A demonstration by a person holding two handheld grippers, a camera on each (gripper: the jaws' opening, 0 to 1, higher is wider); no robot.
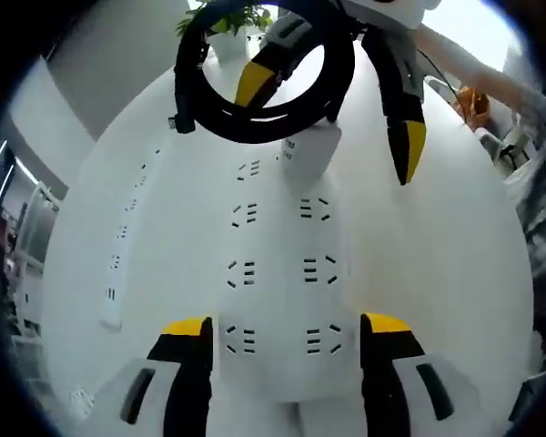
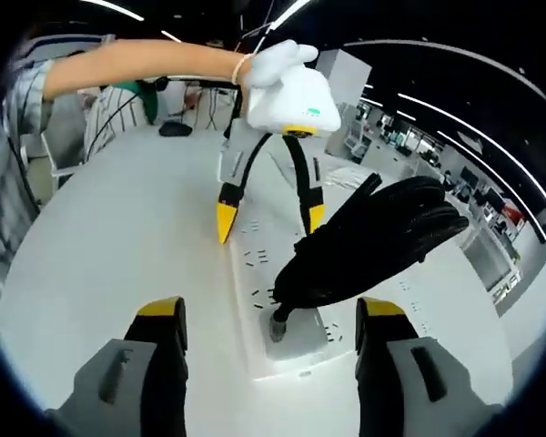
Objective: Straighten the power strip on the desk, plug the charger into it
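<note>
Power strip (image 1: 282,273) flat mid counter (image 1: 437,255), between spread left claw (image 1: 287,332) tips. Right claw (image 2: 268,309) spread, empty, above strip end; black cable coil (image 2: 369,241) there.

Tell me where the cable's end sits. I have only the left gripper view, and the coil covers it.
Observer: In the right gripper view the cable end points down onto the strip, near the strip's end closest to the right gripper.
Operator: Report that gripper's jaws.
Observer: They stand wide apart, one on each side of that end of the strip, with nothing between their tips but the cable end.
Operator: Say who holds my gripper.
Observer: A gloved hand holds the left gripper over the strip's far end.
</note>
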